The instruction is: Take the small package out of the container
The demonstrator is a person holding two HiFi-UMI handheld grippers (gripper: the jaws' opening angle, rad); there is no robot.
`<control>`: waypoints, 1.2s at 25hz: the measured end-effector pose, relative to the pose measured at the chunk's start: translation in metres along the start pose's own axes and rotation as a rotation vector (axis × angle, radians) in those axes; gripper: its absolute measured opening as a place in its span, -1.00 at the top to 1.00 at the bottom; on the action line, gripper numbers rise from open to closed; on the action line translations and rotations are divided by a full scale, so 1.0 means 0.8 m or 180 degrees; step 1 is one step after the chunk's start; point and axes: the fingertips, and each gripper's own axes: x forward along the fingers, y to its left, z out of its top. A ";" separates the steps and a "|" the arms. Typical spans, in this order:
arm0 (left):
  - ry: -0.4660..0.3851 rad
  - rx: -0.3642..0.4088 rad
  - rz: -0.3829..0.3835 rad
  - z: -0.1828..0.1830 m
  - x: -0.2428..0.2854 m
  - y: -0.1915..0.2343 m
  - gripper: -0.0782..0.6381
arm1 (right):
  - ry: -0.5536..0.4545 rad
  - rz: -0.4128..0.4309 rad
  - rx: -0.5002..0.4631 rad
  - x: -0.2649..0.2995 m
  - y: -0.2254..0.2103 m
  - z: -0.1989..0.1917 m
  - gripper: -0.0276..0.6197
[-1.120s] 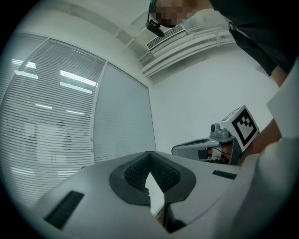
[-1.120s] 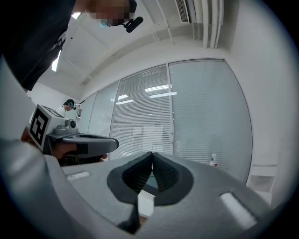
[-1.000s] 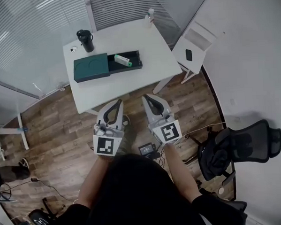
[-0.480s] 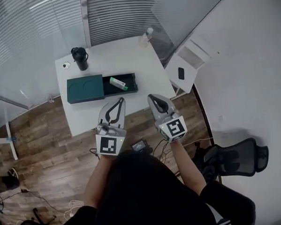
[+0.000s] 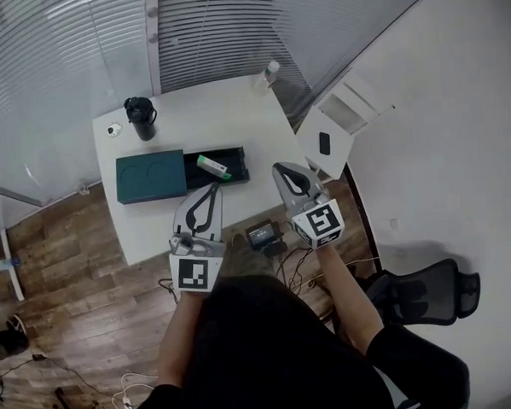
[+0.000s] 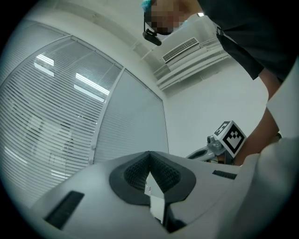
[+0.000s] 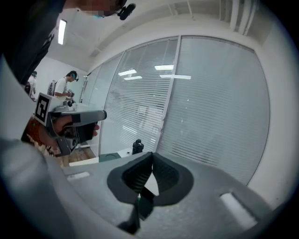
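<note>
Risks, as we judge them: L gripper (image 5: 214, 187) and R gripper (image 5: 280, 167) both have jaws fully together, nothing betw. them. If either goes in w/o opening first, it'll only nudge the small package (image 5: 212, 166) deeper or shove the container (image 5: 242, 161) across the table (image 5: 234, 115). Container walls sit close round the pkg, so wide-set jaws may catch the rim. A light container could also lift w/ the pkg. The tumbler (image 5: 139, 117) stands behind, well apart, so low risk.

Pkg: small white oblong, green at one end, lying slantwise in the open R part of the dark-green container. L part is covered by a panel (image 5: 150, 176) w/ two round recesses. L gripper hovers just in front of the container; R is by the table's front-R corner.
</note>
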 end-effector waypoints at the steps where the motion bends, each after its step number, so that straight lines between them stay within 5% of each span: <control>1: 0.0034 -0.0088 0.0037 -0.004 -0.002 0.001 0.79 | 0.0045 0.0081 -0.0077 0.009 0.002 -0.002 0.91; 8: 0.0341 -0.0539 0.0059 -0.037 -0.005 -0.005 0.79 | 0.0190 0.0499 -0.0292 0.069 0.001 -0.025 0.91; 18: 0.0390 -0.0368 0.0005 -0.043 0.000 -0.012 0.79 | 0.0507 0.1059 -0.0212 0.148 0.036 -0.098 0.91; 30: 0.0529 -0.0252 0.0134 -0.057 -0.009 0.001 0.79 | 0.0919 0.1385 -0.0099 0.187 0.052 -0.168 0.91</control>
